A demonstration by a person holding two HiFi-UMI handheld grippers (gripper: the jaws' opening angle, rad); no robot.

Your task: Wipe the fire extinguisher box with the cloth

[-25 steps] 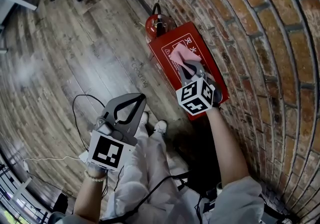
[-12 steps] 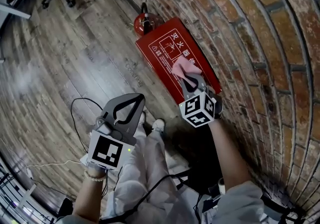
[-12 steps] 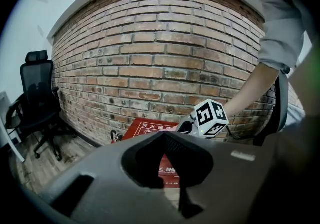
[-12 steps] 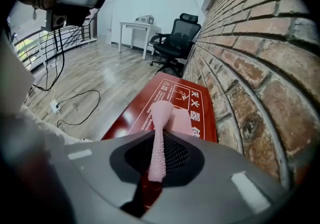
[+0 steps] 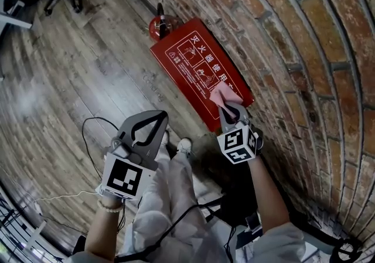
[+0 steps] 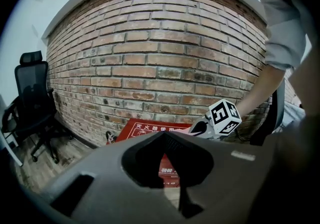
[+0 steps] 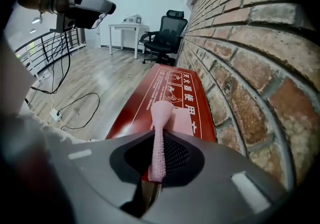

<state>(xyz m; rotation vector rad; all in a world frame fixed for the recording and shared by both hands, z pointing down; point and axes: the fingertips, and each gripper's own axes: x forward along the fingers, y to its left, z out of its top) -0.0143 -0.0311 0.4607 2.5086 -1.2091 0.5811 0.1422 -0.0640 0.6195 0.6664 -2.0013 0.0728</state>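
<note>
The red fire extinguisher box (image 5: 193, 62) lies along the foot of the brick wall, its top printed with white signs and characters; it also shows in the right gripper view (image 7: 172, 88) and the left gripper view (image 6: 145, 130). My right gripper (image 5: 229, 106) is shut on a pink cloth (image 5: 225, 95), which rests on the near end of the box top. In the right gripper view the cloth (image 7: 161, 133) runs pinched between the jaws. My left gripper (image 5: 153, 120) hangs shut over the wooden floor, apart from the box, holding nothing.
A red fire extinguisher (image 5: 159, 21) stands at the box's far end. A brick wall (image 5: 293, 39) runs along the right. Black cables (image 5: 94, 133) lie on the wooden floor. A black office chair (image 7: 165, 36) and a white desk (image 7: 125, 31) stand farther off.
My right gripper has dragged the pink cloth along the box top from its middle toward the near end. The left gripper has held still.
</note>
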